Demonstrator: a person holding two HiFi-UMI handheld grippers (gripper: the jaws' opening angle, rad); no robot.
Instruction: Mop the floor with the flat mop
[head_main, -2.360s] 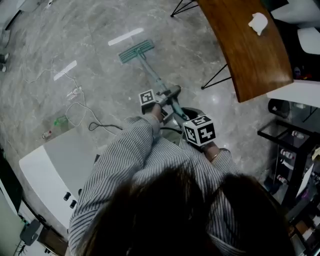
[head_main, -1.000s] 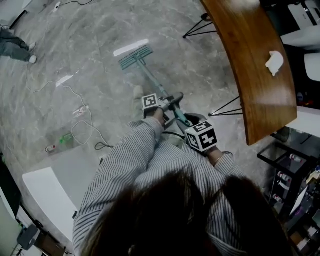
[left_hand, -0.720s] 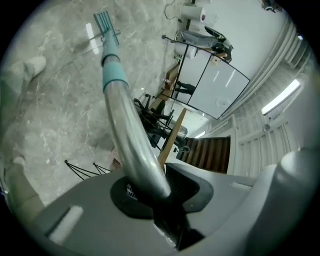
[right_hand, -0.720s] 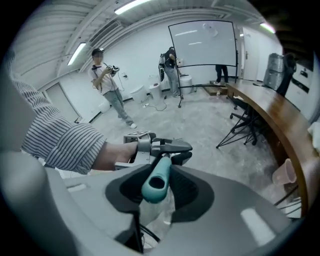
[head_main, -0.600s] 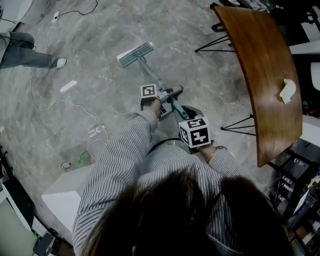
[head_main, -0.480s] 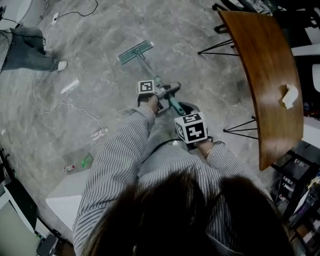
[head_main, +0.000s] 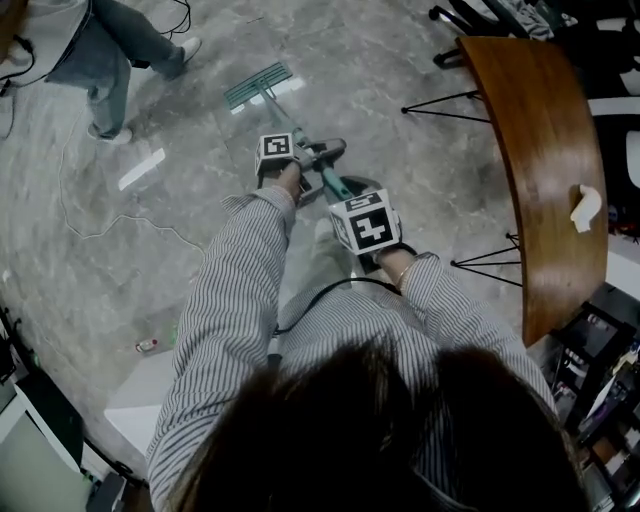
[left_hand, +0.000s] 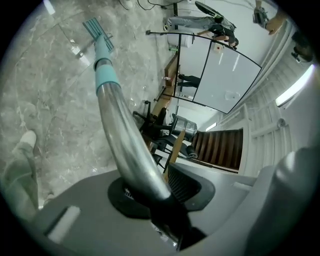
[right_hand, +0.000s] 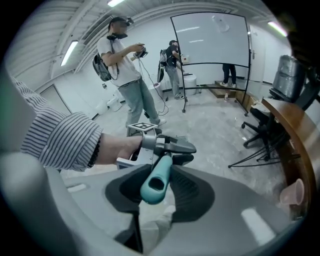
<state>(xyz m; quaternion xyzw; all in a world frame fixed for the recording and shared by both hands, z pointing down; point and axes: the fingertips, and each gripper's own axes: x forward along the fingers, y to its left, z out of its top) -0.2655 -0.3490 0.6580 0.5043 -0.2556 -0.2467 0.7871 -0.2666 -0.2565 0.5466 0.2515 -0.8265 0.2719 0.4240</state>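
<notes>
The flat mop has a teal head (head_main: 257, 86) lying on the grey marble floor ahead of me, and a metal pole (head_main: 300, 140) running back toward me. My left gripper (head_main: 318, 165) is shut on the pole's silver shaft (left_hand: 120, 130), lower down the handle. My right gripper (head_main: 345, 200) is shut on the teal handle end (right_hand: 156, 181), nearer my body. In the left gripper view the mop head (left_hand: 96, 30) shows far along the pole.
A curved wooden table (head_main: 540, 150) on thin black legs stands to my right with a crumpled white tissue (head_main: 585, 205). A person (head_main: 100, 50) stands at upper left, and shows in the right gripper view as a standing person (right_hand: 127, 70). A cable (head_main: 100, 225) trails across the floor.
I have turned and stepped left with the mop; the mop head has slid across the floor. A person has walked into view at upper left. Both grippers keep hold of the handle.
</notes>
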